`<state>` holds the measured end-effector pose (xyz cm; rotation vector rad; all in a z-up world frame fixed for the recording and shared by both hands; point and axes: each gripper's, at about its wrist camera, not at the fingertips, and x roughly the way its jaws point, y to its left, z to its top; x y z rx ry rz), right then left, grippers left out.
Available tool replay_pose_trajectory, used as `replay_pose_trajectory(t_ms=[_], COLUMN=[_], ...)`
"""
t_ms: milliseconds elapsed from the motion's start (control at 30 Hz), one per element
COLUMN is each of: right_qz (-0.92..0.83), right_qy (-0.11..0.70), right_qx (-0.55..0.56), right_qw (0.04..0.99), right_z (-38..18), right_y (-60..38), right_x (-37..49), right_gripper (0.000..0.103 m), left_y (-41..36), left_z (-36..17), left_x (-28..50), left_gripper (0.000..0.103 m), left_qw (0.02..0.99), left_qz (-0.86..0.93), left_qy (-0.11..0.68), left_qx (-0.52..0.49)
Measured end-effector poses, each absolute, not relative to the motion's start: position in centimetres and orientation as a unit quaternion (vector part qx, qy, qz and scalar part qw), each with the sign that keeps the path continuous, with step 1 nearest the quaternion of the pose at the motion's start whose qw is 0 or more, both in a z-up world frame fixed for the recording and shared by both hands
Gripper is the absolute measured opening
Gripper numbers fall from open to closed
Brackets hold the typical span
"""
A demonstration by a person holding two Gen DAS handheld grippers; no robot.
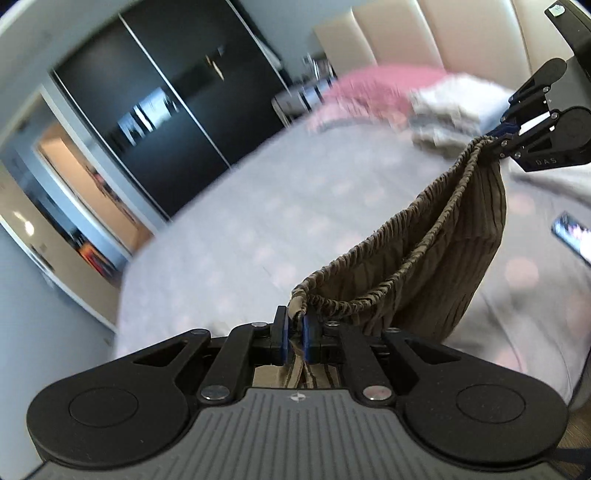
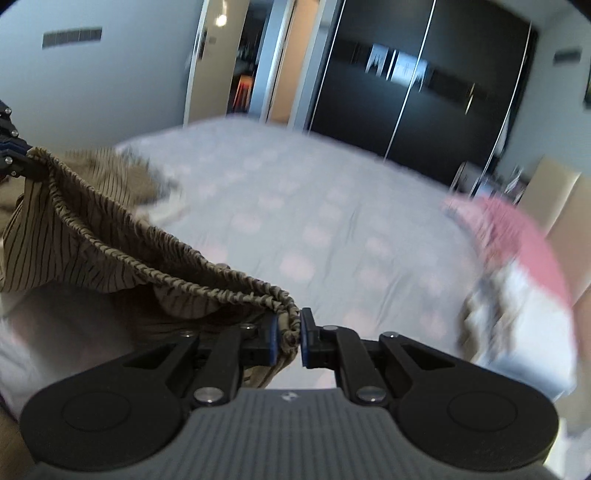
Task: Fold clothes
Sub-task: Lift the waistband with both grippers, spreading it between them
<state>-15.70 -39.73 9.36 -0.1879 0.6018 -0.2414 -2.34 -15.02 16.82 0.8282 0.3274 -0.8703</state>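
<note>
Both hand-held grippers, left (image 1: pixel 294 332) and right (image 2: pixel 286 339), clamp the waistband ends of brown striped shorts (image 1: pixel 443 254) hanging above the bed (image 1: pixel 240 221); thin bunched pinches may slip, dropping them crumpled.

Left wrist view: garment (image 1: pixel 424 258) hangs above the bed (image 1: pixel 240 229), strung from the left gripper (image 1: pixel 294 332) at 6 o'clock to the right gripper (image 1: pixel 496 142) at 2 o'clock. Stack of folded clothes (image 1: pixel 443 110) on the bed at 1 o'clock, against the headboard (image 1: pixel 424 33). Wardrobe (image 1: pixel 166 110) beyond the bed at 11 o'clock. Phone (image 1: pixel 570 236) on the bed at 3 o'clock.
</note>
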Motion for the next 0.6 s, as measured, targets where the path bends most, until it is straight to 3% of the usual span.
replay_pose_trajectory(t_ms=[300, 600], right_qz=[-0.147, -0.202], right_qy=[0.187, 0.228], right_qx=[-0.137, -0.180], right_qw=[0.962, 0.935], right_z=[22.5, 22.3], right_y=[-39.3, -42.4], right_x=[-18.5, -12.0], right_gripper=[0.012, 0.012], left_y=[-15.5, -22.3], left_z=[27.3, 25.8], left_x=[-2.4, 3.5], left_gripper=[0.005, 0.005], left_qw=[0.843, 0.845], left_qz=[-0.420, -0.411], left_qy=[0.081, 0.125], left_qx=[0.325, 0.320])
